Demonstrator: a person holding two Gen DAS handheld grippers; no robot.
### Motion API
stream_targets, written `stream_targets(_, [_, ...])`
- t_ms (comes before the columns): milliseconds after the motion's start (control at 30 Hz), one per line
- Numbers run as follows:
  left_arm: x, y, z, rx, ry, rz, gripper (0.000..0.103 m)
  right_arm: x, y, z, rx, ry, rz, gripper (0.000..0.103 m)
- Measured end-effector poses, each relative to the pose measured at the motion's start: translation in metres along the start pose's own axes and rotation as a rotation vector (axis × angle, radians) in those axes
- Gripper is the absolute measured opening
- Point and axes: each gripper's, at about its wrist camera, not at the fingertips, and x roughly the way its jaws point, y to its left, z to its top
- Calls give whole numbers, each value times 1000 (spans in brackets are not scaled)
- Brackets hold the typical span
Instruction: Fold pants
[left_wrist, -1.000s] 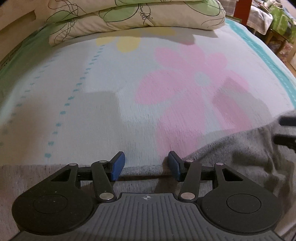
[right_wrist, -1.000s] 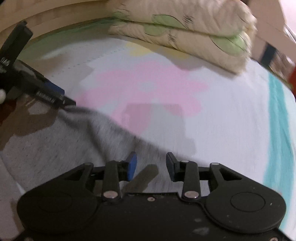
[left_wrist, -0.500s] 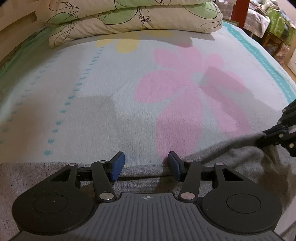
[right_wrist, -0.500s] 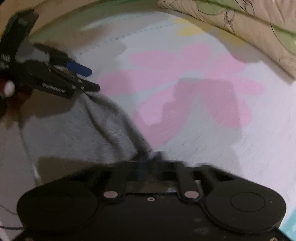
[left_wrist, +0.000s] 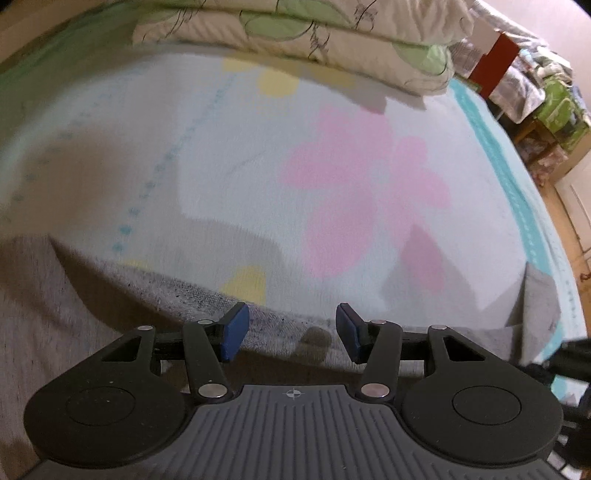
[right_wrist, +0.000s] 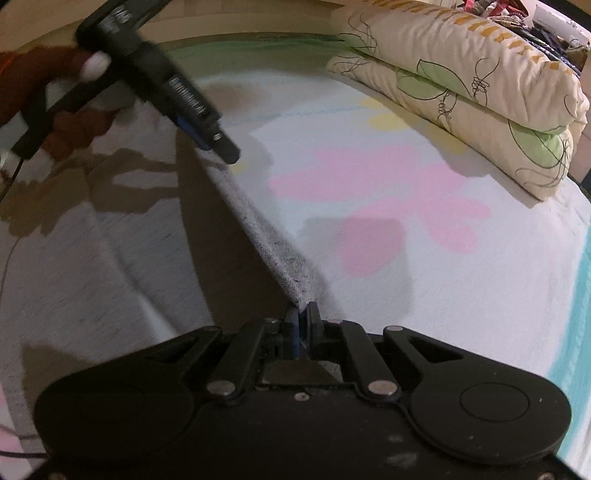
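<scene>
Left wrist view: swung right and tipped since half a second ago, blurred with motion. Left claw (left_wrist: 291, 334) gaping, blue pads (left_wrist: 233, 332) wide apart, nothing between them, same spread as before. Grey pants (left_wrist: 192, 295) spread beneath and ahead of the pads, top edge running across just beyond them, more fabric rising at far left than earlier. Lifted corner of pants at far right, up by a dark blurred shape at the frame edge, most likely the right claw, too smeared to be sure. Beyond, bed (left_wrist: 229, 155) in pale blanket with pink flower (left_wrist: 365, 192) and a yellow spot just past the pants' edge. Pillows (left_wrist: 314, 33) stacked at the head, red post (left_wrist: 493, 62) and clutter off right. Nothing blocking the way forward.

Right wrist view: sharp now where it was smeared half a second ago. Right claw (right_wrist: 302, 325) clamped tight on the pants' (right_wrist: 110, 258) edge, pads nearly meeting with grey hem pinched between. Hem stretched taut in a ridge running up-left towards the left claw (right_wrist: 218, 142), which now sits higher and farther than before, held by a hand (right_wrist: 40, 85) in the top-left corner. Rest of the pants lying flat on the bed (right_wrist: 480, 277) to the left of that ridge, crossed by shadows. Pillows (right_wrist: 480, 85) at upper right, flower (right_wrist: 380, 195) straight ahead.
</scene>
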Motion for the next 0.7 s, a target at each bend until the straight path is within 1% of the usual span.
stream_targets(133, [1, 7, -6, -62, 46, -9, 51, -11, 19, -13, 11, 9, -15, 5])
stream_targets(233, [0, 13, -10, -101, 60, -13, 51, -9, 19, -14, 29, 13, -28, 5])
stream_targets(467, [-14, 30, -26, -166, 56, 0, 51, -2, 11, -13, 66, 2, -41, 5])
stream_targets(600, [-7, 41, -27, -239, 86, -33, 51, 2, 11, -13, 74, 2, -37, 5])
stream_targets(700, [-5, 46, -22, -293, 72, -65, 51, 1, 13, -19, 69, 7, -36, 5])
